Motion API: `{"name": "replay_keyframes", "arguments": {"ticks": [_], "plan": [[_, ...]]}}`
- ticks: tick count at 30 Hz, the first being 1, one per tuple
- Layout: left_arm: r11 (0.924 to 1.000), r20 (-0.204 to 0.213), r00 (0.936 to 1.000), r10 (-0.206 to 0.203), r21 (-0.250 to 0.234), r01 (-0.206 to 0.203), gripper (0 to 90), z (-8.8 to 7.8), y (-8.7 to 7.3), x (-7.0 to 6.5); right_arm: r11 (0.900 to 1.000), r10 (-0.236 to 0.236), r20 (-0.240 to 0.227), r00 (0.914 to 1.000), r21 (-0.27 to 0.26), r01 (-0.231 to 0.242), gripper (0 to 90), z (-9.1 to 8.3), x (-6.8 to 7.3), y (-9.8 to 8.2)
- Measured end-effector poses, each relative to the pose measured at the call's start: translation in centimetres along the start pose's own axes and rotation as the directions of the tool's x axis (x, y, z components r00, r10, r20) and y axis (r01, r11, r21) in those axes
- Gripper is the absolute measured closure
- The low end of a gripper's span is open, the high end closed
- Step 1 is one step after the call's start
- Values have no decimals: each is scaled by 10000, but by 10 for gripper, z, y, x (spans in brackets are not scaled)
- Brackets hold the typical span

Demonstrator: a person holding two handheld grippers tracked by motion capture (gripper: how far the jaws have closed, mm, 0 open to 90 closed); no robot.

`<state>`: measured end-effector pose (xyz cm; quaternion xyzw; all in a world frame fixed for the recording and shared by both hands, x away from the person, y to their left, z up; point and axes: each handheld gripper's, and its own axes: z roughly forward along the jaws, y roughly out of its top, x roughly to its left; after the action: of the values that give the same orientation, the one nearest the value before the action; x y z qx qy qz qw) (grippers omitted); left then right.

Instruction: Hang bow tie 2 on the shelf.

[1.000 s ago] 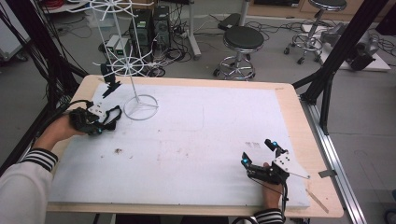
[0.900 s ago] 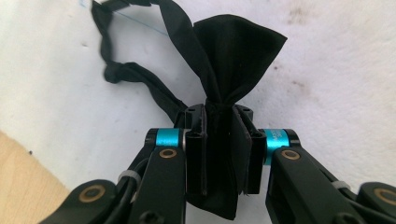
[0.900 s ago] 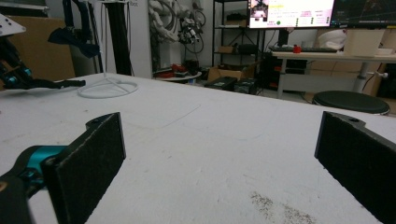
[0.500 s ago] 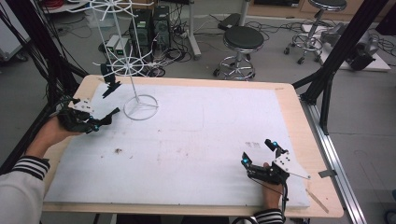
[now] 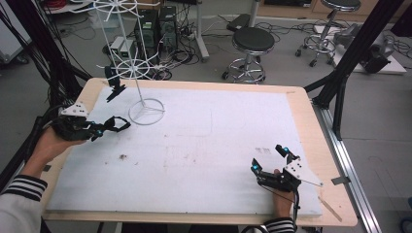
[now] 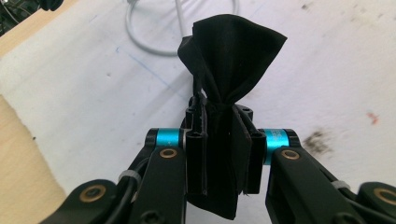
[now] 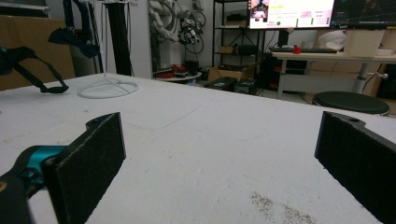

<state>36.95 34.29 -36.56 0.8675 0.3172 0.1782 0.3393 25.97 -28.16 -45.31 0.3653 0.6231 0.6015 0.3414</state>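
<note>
There are two grippers, one in each hand. The left gripper (image 5: pixel 109 127) is at the left edge of the table (image 5: pixel 311 126), held a little above the white mat (image 5: pixel 204 141). Its jaws are squeezed tight on one small black cloth (image 6: pixel 229 70). The cloth is pinched in the middle and fans out past the jaw tips like a bow.

Just past it stands one white wire rack (image 5: pixel 141 77) with a round ring foot on the mat. It has two wire wheels, one low and one high. One more black cloth (image 5: pixel 114 87) hangs from the low wheel.

The right gripper (image 5: pixel 270 159) rests near the front right corner of the mat. Its two jaws are wide apart with nothing between them.

Two round stools stand on the floor behind the table. I see no boxes or bowls on the table, and no words I can read.
</note>
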Motion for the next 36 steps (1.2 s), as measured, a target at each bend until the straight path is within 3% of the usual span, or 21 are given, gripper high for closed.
{"name": "replay_keyframes", "arguments": {"ticks": [3, 6, 10, 15, 19, 24, 25, 27, 29, 33, 36], "plan": [[9991, -151, 9996, -220, -366, 214, 765, -3, 0, -5, 10000, 3, -1, 10000, 1, -3, 11, 0, 0, 0], [9956, -36, 9983, -574, -746, 570, 765, -7, 0, -10, 10000, -5, -8, 10000, -5, 5, 11, 0, 0, 0], [9853, 121, 9936, -1124, -1278, 1130, 765, -11, 2, -16, 10000, -5, -8, 10000, 0, 5, 11, 0, 0, 0], [9686, 52, 9858, -1678, -1852, 1659, 765, -19, 4, -23, 10000, 73, -4, 10000, 47, -73, 11, 0, 1, 0], [9468, 139, 9775, -2104, -2460, 2073, 765, -26, 8, -27, 10000, -2, -2, 10000, 5, 2, 11, 0, 0, 0], [9213, 282, 9705, -2393, -3090, 2361, 764, -34, 13, -31, 10000, 55, -11, 10000, 44, -55, 11, 0, 1, 0], [9207, 257, 9715, -2357, -3139, 2317, 764, -35, 13, -31, 10000, 25, -11, 10000, 42, -25, 11, 0, 1, 0], [9122, 211, 9686, -2477, -3318, 2405, 764, -37, 13, -32, 10000, 8, 11, 10000, 49, -8, 11, 0, 1, 0], [9009, 420, 9664, -2534, -3536, 2516, 764, -39, 13, -32, 10000, 27, -8, 10000, 60, -27, 11, 0, 1, 0], [8902, 259, 9641, -2643, -3780, 2542, 764, -42, 14, -32, 10000, -3, 4, 10000, 45, 3, 11, 0, 1, 0], [8895, 89, 9646, -2634, -3848, 2464, 764, -43, 15, -35, 10000, 6, 6, 10000, 46, -6, 11, -1, 1, 0]]}}
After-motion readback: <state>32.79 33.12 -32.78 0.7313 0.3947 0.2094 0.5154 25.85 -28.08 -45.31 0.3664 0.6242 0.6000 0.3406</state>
